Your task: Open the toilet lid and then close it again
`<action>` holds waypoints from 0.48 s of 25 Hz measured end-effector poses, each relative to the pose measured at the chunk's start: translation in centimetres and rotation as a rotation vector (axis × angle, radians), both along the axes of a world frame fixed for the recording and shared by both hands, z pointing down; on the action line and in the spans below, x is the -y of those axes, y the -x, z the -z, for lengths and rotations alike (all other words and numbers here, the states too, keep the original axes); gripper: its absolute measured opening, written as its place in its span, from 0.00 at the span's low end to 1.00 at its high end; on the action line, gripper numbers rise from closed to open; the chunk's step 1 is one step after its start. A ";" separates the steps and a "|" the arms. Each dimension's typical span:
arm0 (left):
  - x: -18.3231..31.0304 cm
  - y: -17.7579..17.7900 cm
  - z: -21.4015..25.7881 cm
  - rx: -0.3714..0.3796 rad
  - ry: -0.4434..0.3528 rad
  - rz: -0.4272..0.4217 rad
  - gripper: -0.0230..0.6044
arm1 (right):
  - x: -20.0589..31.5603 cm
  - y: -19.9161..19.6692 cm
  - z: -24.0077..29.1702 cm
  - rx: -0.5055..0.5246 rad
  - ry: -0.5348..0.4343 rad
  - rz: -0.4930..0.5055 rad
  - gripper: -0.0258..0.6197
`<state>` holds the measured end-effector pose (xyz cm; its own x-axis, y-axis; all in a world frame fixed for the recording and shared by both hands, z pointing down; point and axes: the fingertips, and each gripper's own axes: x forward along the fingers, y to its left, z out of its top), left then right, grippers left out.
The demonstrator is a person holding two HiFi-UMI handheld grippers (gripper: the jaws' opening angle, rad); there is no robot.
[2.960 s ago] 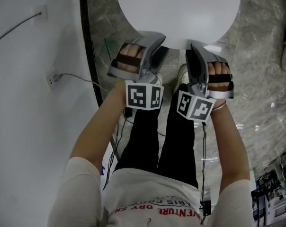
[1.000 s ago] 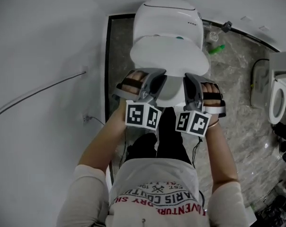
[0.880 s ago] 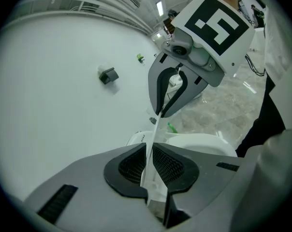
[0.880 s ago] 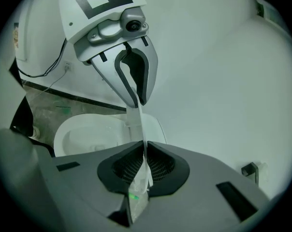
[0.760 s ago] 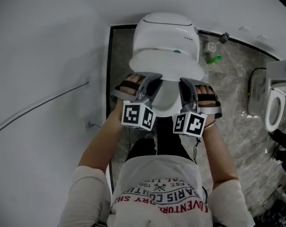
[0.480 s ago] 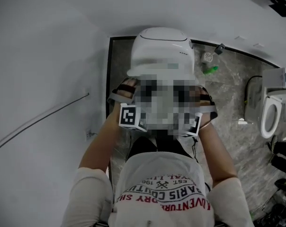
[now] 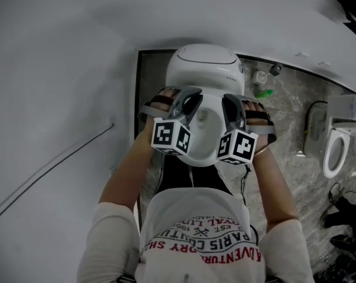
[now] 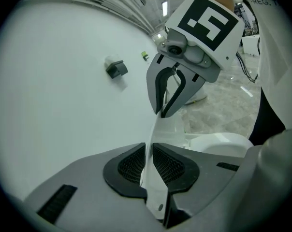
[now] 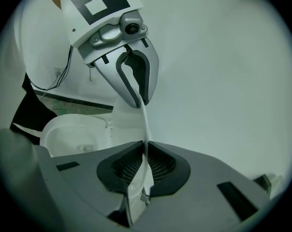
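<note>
Both abreast, tilted downward | left gripper (image 8: pixel 148 157), right gripper (image 9: pixel 145 159) each clamping toilet lid (image 7: pixel 203 131) edge | lid seemingly half-raised

The toilet lid (image 7: pixel 203 135) is plain white, like the toilet (image 7: pixel 204 66) behind it and the wall (image 7: pixel 60 69). The left gripper (image 8: pixel 147 164) and right gripper (image 9: pixel 145 166) are grey, their fingers (image 8: pixel 129 166) faced with black mesh. Each marker cube (image 7: pixel 171 137) bears black-and-white squares. The floor (image 7: pixel 284 117) is grey marbled stone. The person's shirt (image 7: pixel 195 229) is white with red and dark lettering, and the trousers (image 7: pixel 178 173) are black.
</note>
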<state>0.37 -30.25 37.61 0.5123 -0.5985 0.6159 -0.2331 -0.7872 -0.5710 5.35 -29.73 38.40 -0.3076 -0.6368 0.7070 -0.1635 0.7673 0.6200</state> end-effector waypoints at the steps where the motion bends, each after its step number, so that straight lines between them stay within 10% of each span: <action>1: 0.7 0.0 0.0 -0.003 0.002 -0.007 0.12 | 0.7 0.0 0.0 -0.001 -0.003 -0.007 0.09; 12: 8.5 0.0 -0.8 -0.057 0.021 -0.058 0.13 | 8.6 0.0 -0.9 0.022 0.034 -0.064 0.09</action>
<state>0.32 -38.71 38.45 0.5800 -0.5540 0.5973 -0.2183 -0.8120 -0.5413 5.36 -38.36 39.31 -0.2824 -0.6314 0.7222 -0.2263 0.7754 0.5895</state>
